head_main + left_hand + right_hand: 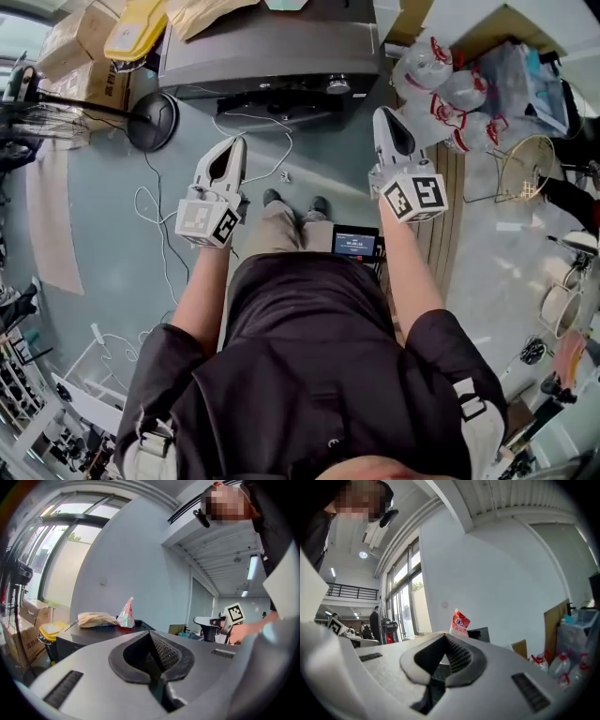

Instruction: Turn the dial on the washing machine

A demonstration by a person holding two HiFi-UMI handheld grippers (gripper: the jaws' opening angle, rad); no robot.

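Note:
The washing machine (pixel 272 52) is a dark grey box at the top of the head view, and its round dial (pixel 337 86) sits on the front edge near the right. My left gripper (pixel 232 145) is raised in front of me, pointing at the machine and short of it, jaws together and empty. My right gripper (pixel 382 116) is held higher and further right, near the dial's side but clear of it, also shut on nothing. In the left gripper view the closed pads (pixel 161 653) frame the machine's top (pixel 89 637). The right gripper (pixel 446 641) looks level at the wall.
A beige bag (pixel 96 619) and a colourful pouch (pixel 126 613) lie on the machine. A fan's black base (pixel 155 120) and white cables (pixel 150 202) are on the floor at left. White bottles with red caps (pixel 445 84) and a wire basket (pixel 525 169) stand at right.

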